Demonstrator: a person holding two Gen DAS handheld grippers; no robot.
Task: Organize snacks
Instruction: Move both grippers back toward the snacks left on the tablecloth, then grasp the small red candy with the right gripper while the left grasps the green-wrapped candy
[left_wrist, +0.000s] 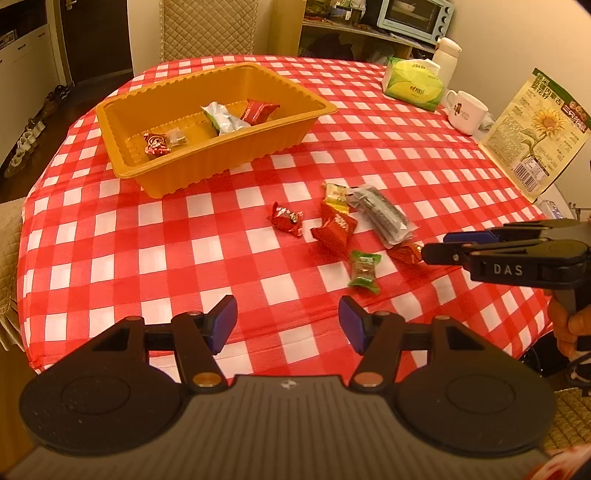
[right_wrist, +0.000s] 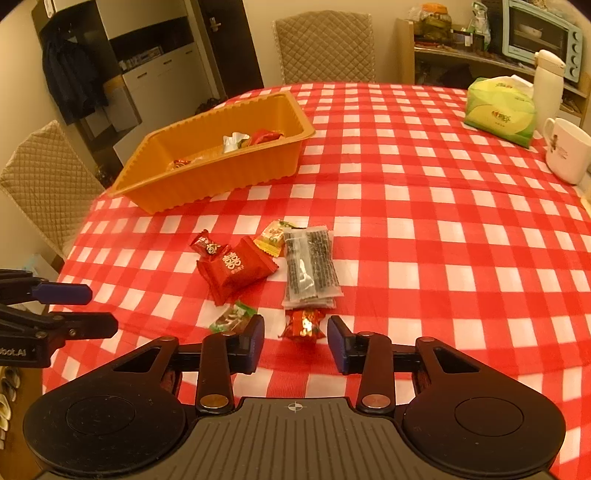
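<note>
Right gripper (right_wrist: 295, 341), jaws wide, straddles red candy (right_wrist: 303, 325), seemingly without touching it.

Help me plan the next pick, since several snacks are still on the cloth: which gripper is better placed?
Right. The right gripper is open, with the small red candy between its fingers. The left gripper is open over bare cloth, short of the snacks.

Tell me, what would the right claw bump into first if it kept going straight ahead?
Most likely the small red candy. It lies on the cloth right between the open right claw fingers, just ahead. Behind it comes the dark clear packet. Depth is hard to judge, so the claw might pass slightly above.
</note>
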